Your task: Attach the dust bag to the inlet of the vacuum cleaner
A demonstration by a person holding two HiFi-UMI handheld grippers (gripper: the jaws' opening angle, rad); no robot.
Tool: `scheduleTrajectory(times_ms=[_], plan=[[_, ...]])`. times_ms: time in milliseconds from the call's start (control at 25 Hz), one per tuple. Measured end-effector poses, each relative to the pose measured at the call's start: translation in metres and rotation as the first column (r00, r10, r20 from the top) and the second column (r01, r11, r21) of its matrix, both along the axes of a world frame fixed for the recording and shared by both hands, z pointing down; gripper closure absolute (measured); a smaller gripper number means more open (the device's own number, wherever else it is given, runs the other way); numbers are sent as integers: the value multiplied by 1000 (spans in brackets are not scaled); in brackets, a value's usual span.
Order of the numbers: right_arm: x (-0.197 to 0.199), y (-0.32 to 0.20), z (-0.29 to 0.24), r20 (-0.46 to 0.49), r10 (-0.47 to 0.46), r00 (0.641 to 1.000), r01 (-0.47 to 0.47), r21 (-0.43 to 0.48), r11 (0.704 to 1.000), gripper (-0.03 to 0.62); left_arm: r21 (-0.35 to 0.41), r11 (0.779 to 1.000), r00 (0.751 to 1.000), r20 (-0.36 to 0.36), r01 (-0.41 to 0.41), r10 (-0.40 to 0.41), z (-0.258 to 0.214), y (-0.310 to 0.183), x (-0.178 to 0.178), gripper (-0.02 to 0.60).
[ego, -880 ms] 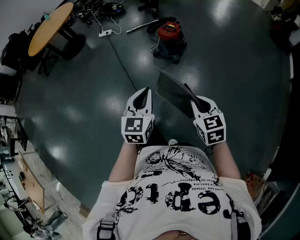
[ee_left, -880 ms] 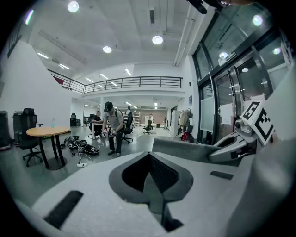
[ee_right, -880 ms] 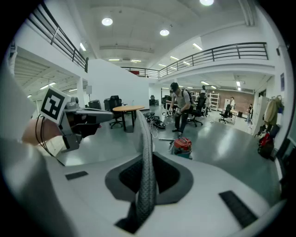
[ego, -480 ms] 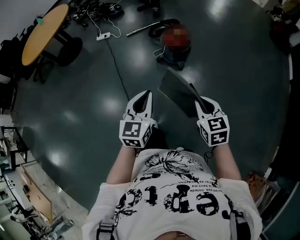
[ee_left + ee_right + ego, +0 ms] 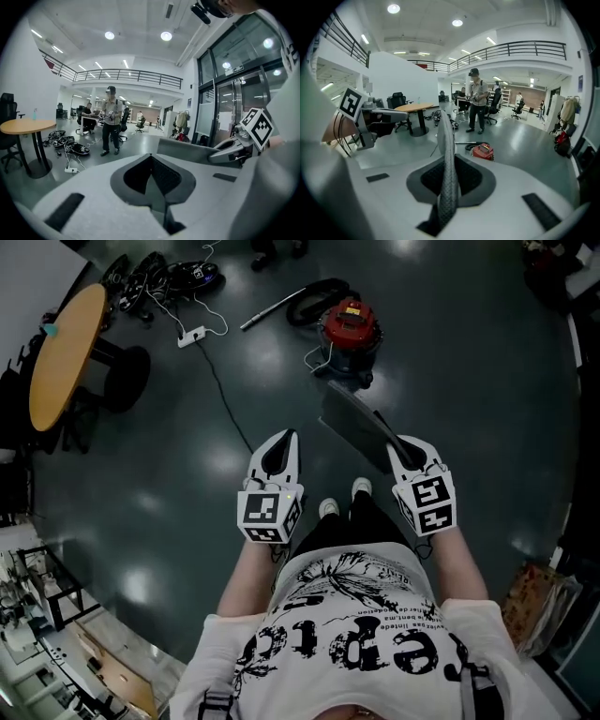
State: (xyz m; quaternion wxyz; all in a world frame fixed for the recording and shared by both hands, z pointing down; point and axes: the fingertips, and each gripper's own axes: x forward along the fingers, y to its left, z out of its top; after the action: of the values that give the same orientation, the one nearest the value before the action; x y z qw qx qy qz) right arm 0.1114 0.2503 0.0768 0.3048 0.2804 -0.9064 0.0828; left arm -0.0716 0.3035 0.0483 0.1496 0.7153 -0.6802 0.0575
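A flat dark grey dust bag (image 5: 352, 421) is held edge-on between the pads of my right gripper (image 5: 390, 442) and sticks out ahead of it. In the right gripper view the dust bag (image 5: 446, 154) rises as a thin strip from the jaws. The red vacuum cleaner (image 5: 349, 329) stands on the floor some way beyond the bag, also seen in the right gripper view as the vacuum cleaner (image 5: 482, 151). My left gripper (image 5: 287, 437) is shut with nothing in it, level with the right one and to its left. From the left gripper (image 5: 151, 158) view, the bag (image 5: 187, 149) shows as a grey slab.
The vacuum's hose and metal wand (image 5: 292, 298) lie on the floor left of it. A power strip (image 5: 192, 335) with a cable runs across the dark floor. A round wooden table (image 5: 61, 352) stands far left. A person (image 5: 476, 105) stands beyond the vacuum.
The head view has shifted: the vacuum sits a little lower in the picture and the wearer's shoes now show between the grippers. Both grippers keep their pose, the bag still gripped.
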Motion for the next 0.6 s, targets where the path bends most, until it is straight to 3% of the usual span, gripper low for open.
scheduleTrajectory(times_ms=[320,520,600], plan=[[-32,-86,30,25,-40,999,41,-56,998,569,-34,999,1000,4,-23,23,22,-102,-36,578],[-47,-141,39,31,-77,997,79,-84,993,569,35,999,979,-203,-19,26,10,-175,-49,578],[-53,-161,39,17,-73,997,74,-91,993,569,36,999,979,-201,-24,31,8,-203,-56,578]])
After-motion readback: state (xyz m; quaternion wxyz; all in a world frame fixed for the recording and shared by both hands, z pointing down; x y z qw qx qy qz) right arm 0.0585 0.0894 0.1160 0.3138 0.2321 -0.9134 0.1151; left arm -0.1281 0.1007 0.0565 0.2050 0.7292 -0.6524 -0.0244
